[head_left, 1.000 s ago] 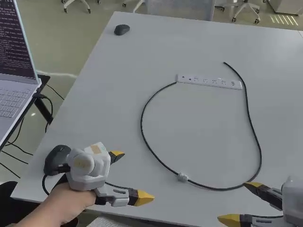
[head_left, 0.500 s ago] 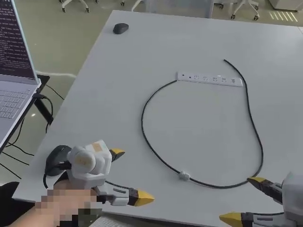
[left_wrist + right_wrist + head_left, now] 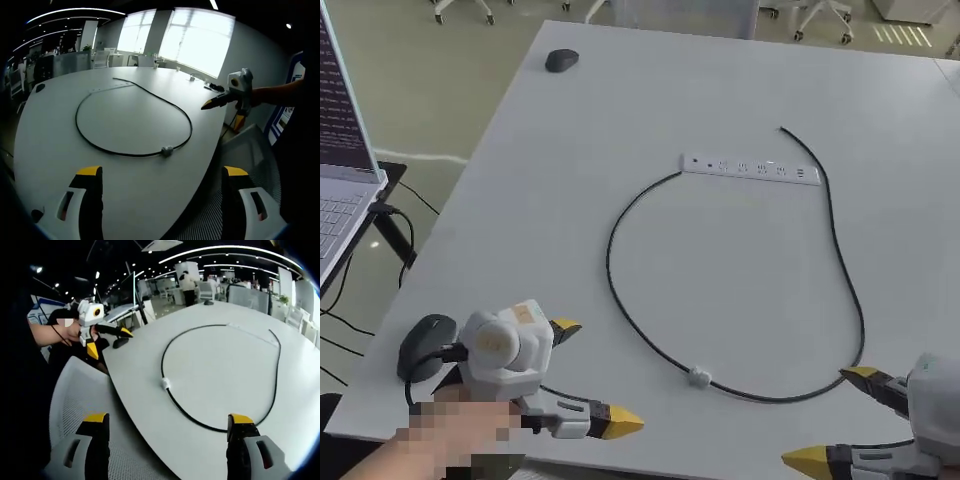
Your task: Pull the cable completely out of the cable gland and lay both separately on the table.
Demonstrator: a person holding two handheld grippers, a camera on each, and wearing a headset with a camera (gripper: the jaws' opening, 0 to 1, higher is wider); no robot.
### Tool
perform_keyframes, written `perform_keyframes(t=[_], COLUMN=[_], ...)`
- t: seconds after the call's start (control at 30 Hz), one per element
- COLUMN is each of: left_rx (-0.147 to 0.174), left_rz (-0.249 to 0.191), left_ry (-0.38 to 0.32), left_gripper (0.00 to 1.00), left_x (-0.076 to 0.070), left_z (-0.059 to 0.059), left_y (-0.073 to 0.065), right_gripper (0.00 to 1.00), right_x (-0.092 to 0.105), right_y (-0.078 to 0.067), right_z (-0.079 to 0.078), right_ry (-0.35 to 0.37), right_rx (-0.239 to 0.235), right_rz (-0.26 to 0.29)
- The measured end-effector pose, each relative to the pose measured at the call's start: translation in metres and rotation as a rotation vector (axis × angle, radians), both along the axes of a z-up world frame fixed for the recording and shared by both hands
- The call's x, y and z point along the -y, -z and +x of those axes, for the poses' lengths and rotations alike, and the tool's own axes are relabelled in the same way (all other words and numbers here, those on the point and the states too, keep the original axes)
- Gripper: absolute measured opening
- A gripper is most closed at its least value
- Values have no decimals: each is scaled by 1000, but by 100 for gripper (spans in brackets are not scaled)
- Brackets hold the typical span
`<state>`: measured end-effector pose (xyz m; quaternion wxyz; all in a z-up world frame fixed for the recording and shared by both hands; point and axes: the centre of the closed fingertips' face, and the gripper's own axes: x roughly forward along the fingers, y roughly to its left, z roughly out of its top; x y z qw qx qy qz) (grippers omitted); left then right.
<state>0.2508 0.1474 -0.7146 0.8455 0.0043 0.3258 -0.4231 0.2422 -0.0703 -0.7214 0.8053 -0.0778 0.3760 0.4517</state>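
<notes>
Your left gripper (image 3: 595,373) and right gripper (image 3: 832,417) are held at the near edge of the table (image 3: 740,270). Both have their jaws spread wide and grip nothing. Just beyond and between them, the white cable gland (image 3: 699,377) sits threaded on the black cable (image 3: 608,262). The cable lies in a loop on the tabletop, reaching the power strip (image 3: 750,169). Farthest is a mouse (image 3: 560,60).

White table (image 3: 620,100), office chairs (image 3: 455,9) behind, bright windows (image 3: 200,40), prob. ceiling strip lts (image 3: 225,249)

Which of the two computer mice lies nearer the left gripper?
The wired mouse beside the left gripper, at the near corner; the other mouse sits at the far edge.
</notes>
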Motion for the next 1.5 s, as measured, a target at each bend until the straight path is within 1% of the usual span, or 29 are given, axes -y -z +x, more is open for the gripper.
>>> perform_keyframes(t=[0.17, 0.2, 0.47, 0.73, 0.83, 0.9, 0.97, 1.03, 1.1, 1.23, 1.33, 1.5], left_rx=[7, 11, 4, -3, -1, -3, -1, -7, -2, -2, -3, -10], left_rz=[4, 4, 15, 11, 18, 8, 7, 11, 9, 5, 4, 12], left_ry=[18, 20, 23, 16, 17, 15, 12, 15, 14, 10, 12, 19], left_gripper=[99, 98, 98, 97, 97, 98, 97, 96, 96, 96, 96, 96], left_x=[6, 6, 3, 0, -1, -1, -2, -2, -2, -4, -4, -3], left_z=[-3, -3, -7, -9, -11, -12, -12, -13, -13, -13, -14, -18], left_y=[-2, -2, 0, 2, 4, 2, 2, 4, 3, 3, 4, 7], right_gripper=[95, 95, 91, 88, 86, 83, 83, 81, 81, 80, 80, 75], right_x=[1, 0, -6, -16, -20, -23, -27, -31, -35, -43, -48, -54], right_y=[2, 2, 5, 9, 10, 12, 13, 14, 14, 16, 21, 28], right_z=[2, 3, 9, 13, 16, 16, 18, 20, 21, 26, 29, 35], right_ry=[-3, -4, -21, -48, -59, -80, -87, -99, -105, -125, -144, -166], right_rx=[-5, -5, -2, -10, -13, -18, -18, -19, -17, -12, -11, -12], right_rz=[-11, -9, -25, -39, -46, -63, -64, -67, -71, -74, -87, -111])
